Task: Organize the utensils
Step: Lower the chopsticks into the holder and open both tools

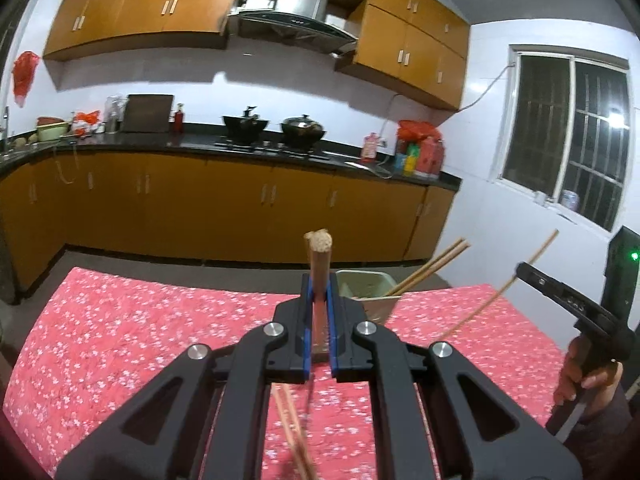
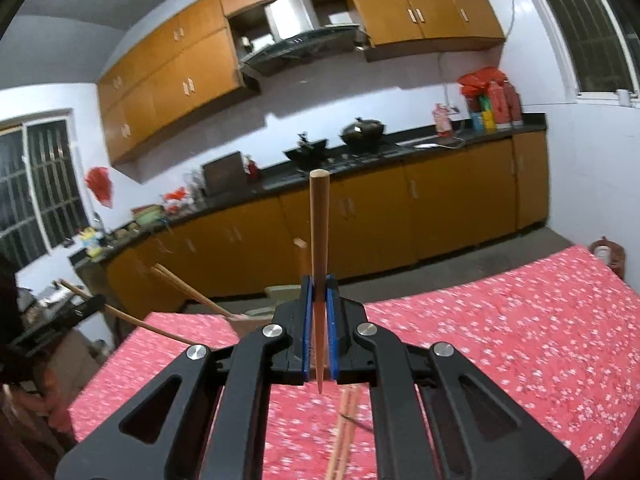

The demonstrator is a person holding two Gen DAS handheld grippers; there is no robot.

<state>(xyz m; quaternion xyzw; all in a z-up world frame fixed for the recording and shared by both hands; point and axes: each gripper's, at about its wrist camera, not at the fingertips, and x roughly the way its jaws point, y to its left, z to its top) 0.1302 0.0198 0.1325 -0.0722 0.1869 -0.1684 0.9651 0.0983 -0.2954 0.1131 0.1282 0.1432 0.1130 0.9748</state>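
Observation:
My left gripper (image 1: 319, 282) is shut on a brown wooden chopstick (image 1: 319, 256) that stands up between its blue pads, frayed end on top. Just behind it on the table is a beige utensil holder (image 1: 362, 286) with chopsticks (image 1: 434, 266) leaning out to the right. In the right wrist view my right gripper (image 2: 319, 284) is shut on another chopstick (image 2: 319, 220), which points upward. Each gripper also shows in the other's view: the right gripper (image 1: 524, 272) and the left gripper (image 2: 86, 306). More loose chopsticks (image 1: 294, 436) (image 2: 344, 424) lie on the cloth below.
The table (image 1: 120, 320) has a red floral cloth. A person's hand (image 1: 576, 376) holds the right gripper's handle. Behind is a kitchen counter (image 1: 200, 146) with two woks (image 1: 302, 128), orange cabinets and barred windows (image 1: 568, 136). A small red thing (image 2: 606, 254) sits past the table's far right corner.

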